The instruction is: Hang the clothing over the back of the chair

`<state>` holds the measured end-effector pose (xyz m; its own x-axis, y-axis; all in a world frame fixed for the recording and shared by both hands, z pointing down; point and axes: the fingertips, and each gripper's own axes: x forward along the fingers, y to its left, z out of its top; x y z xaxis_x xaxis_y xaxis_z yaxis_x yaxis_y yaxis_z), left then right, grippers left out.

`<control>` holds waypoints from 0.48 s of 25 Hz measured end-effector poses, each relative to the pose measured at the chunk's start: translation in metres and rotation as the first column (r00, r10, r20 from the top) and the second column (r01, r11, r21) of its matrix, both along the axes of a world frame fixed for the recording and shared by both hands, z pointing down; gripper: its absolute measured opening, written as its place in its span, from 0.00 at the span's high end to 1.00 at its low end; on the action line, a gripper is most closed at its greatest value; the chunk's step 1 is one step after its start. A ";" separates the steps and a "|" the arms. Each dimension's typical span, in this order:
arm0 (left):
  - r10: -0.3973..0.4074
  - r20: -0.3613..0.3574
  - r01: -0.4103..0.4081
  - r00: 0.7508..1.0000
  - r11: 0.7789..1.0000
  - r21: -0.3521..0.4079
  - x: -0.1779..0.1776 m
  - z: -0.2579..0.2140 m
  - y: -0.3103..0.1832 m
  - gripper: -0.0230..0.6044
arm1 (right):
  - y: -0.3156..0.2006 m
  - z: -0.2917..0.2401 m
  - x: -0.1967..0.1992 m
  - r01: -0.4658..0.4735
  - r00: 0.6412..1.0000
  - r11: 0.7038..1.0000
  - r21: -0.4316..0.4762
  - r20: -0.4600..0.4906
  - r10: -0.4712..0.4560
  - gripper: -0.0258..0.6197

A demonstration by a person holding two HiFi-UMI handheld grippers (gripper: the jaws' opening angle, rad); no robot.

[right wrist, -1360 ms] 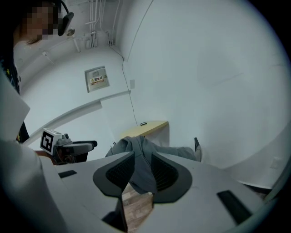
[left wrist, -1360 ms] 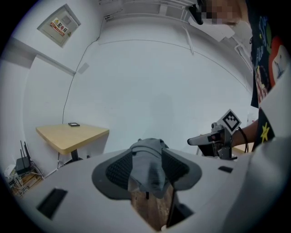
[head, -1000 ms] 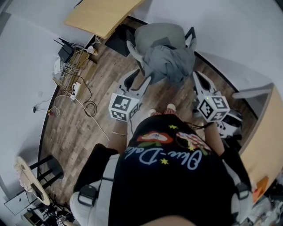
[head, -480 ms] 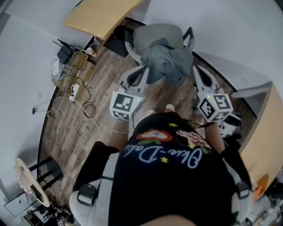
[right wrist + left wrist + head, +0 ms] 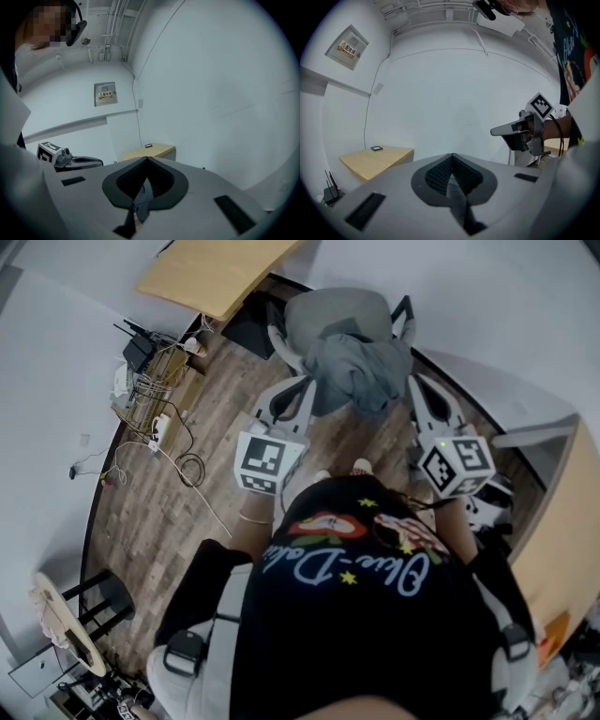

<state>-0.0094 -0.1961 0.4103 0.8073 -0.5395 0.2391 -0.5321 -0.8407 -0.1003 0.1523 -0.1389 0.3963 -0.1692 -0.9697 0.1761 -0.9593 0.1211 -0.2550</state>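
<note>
The left fingers are pressed together at their tips, and a thin fold of grey cloth is pinched between the ribbed pads. The right fingers are closed the same way, with a grey fold caught between them. In the head view the left gripper meets the left edge of the clothing and the right gripper meets its right edge, so the garment is held at both sides.

The clothing is a grey, crumpled bundle on the side of the chair nearest the person. It covers that edge of the chair between the two armrests. Whether it rests on the seat or against the back cannot be told from above.

Each gripper reaches toward the chair from the person's side, with its marker cube at the rear, close to the person's black shirt.

Beyond the chair, to its left, a pale wooden bench stands against the wall. Left of the chair, a tangle of cables lies on the wooden floor. A stool stands well apart from the chair, at the lower left.
</note>
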 end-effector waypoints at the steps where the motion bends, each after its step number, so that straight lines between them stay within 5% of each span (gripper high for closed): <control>1: 0.000 0.000 0.000 1.000 1.000 0.001 0.000 0.000 0.000 0.96 | 0.000 0.000 0.000 0.001 1.000 1.000 0.000 -0.002 -0.001 0.96; 12: -0.007 -0.008 0.007 1.000 1.000 0.000 0.000 -0.003 -0.002 0.96 | -0.003 0.005 -0.001 0.003 1.000 1.000 -0.019 -0.009 -0.003 0.96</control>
<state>-0.0096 -0.1982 0.4077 0.8055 -0.5449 0.2327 -0.5384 -0.8371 -0.0965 0.1515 -0.1424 0.4011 -0.1705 -0.9656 0.1962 -0.9613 0.1193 -0.2483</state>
